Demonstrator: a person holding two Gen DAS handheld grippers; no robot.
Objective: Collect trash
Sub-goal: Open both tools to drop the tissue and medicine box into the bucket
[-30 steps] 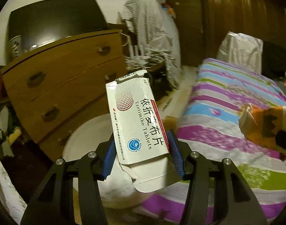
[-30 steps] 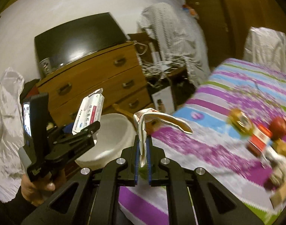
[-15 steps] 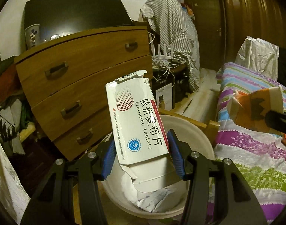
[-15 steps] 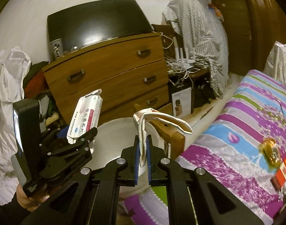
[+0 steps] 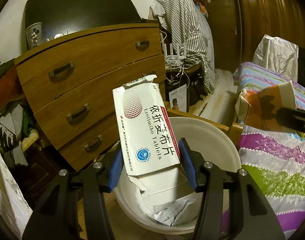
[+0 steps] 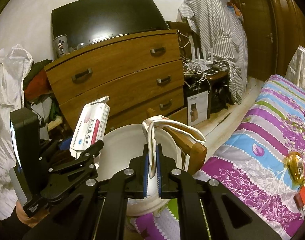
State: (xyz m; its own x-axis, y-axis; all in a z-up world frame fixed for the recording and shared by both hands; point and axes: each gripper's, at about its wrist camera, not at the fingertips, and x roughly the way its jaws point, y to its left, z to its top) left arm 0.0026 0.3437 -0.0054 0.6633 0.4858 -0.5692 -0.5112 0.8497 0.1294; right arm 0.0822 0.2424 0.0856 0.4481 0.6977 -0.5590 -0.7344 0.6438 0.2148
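Observation:
My left gripper is shut on a torn white Ezetimibe tablet box and holds it upright over a round white bin that has crumpled paper inside. In the right wrist view the same box and left gripper sit at the left over the bin. My right gripper is shut on a flattened carton, white outside, held above the bin. That carton shows orange in the left wrist view.
A wooden chest of drawers with a TV stands behind the bin. A wooden bed post and the striped bed lie to the right, with wrappers on the cover. Clothes piles sit at the left.
Both grippers have swung left from over the bed and moved in over the white bin. The bin now sits under both held items. Grips are unchanged.

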